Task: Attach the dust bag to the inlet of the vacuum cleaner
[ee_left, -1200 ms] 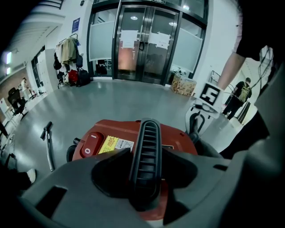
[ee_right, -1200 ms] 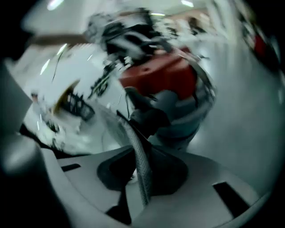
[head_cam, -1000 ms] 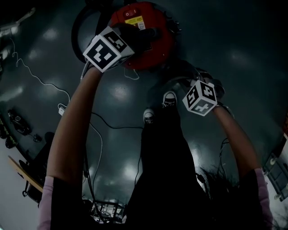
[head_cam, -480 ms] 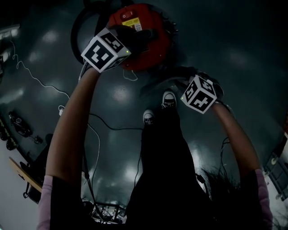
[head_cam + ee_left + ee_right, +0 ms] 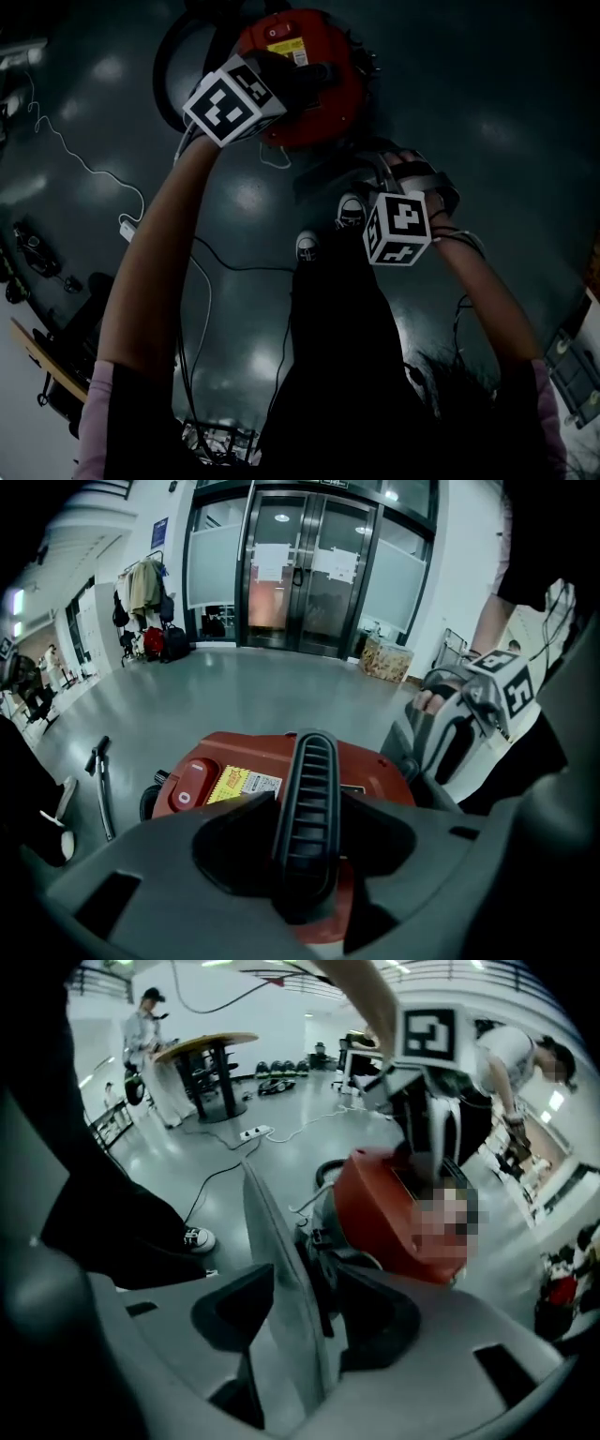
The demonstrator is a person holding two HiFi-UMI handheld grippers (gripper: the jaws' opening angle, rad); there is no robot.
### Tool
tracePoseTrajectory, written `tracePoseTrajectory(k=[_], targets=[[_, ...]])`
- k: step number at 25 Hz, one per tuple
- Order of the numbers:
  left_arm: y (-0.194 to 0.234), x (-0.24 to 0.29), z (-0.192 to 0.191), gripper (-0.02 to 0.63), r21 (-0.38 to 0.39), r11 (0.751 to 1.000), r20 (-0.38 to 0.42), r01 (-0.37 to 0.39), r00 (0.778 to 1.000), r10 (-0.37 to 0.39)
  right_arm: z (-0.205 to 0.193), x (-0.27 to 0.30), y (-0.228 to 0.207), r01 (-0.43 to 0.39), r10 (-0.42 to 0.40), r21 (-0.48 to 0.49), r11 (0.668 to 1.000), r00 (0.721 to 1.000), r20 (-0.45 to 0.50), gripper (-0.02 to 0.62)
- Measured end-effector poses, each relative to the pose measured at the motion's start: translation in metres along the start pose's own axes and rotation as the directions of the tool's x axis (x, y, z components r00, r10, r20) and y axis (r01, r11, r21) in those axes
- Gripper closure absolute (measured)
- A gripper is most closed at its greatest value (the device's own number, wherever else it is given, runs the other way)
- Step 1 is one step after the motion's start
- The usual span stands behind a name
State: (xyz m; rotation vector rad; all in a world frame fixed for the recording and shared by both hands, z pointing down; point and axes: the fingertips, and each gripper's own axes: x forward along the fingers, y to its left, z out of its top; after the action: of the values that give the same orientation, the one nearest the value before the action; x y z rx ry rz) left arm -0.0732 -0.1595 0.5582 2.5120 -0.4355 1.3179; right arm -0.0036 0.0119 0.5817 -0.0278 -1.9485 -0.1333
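The vacuum cleaner [image 5: 339,105] is a round drum with a glossy red plastic top, standing on a smooth, shiny grey floor [image 5: 487,141]. On its top are a rounded red switch [image 5: 187,794] and a yellow label [image 5: 246,785], with a black ribbed handle [image 5: 309,771] arching across the middle. The left tongs [image 5: 307,834] are closed on that handle, with a dark pad pressed against each side of it. The left arm [image 5: 150,281] reaches out nearly straight to the vacuum cleaner, with the forearm bare and a pale pink sleeve at the shoulder.

The dust bag [image 5: 279,1269] looks like a thin, flat, matt grey sheet seen edge-on, just beside the vacuum cleaner's red body on the side nearer the person. It stands between the jaws of the right tongs [image 5: 300,1321]. These jaws have just been opening and now stand wide, with their pads not squeezing the sheet. The right arm [image 5: 487,300] angles steeply down towards that side of the vacuum cleaner. Its marker cube faces up.
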Motion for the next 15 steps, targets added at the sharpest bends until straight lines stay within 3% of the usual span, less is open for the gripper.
tracePoseTrajectory(k=[3,5,10,13,15], targets=[[0.001,0.002,-0.002,0.414,0.0,1.0,0.001,-0.001,1.0,0.001,0.019,0.017,0.016,-0.052,0.048,-0.1,0.994,0.998,-0.043,0.397],[0.001,0.002,-0.003,0.414,-0.001,1.0,-0.001,-0.001,1.0,0.001,0.016,0.029,0.014,-0.051,0.042,-0.1,0.994,0.995,-0.092,0.4],[-0.002,-0.001,-0.001,0.414,0.004,1.0,-0.005,0.005,1.0,-0.005,0.016,0.031,-0.007,0.041,-0.041,0.141,0.989,0.999,0.003,0.492],[-0.001,-0.002,-0.002,0.414,0.006,1.0,-0.008,0.001,1.0,-0.001,0.018,0.028,-0.021,0.072,-0.105,0.363,0.929,0.992,0.072,0.528],[-0.001,-0.002,-0.001,0.414,0.006,1.0,-0.011,0.002,1.0,-0.001,0.018,0.028,-0.023,0.103,-0.141,0.377,0.921,0.987,0.074,0.534]])
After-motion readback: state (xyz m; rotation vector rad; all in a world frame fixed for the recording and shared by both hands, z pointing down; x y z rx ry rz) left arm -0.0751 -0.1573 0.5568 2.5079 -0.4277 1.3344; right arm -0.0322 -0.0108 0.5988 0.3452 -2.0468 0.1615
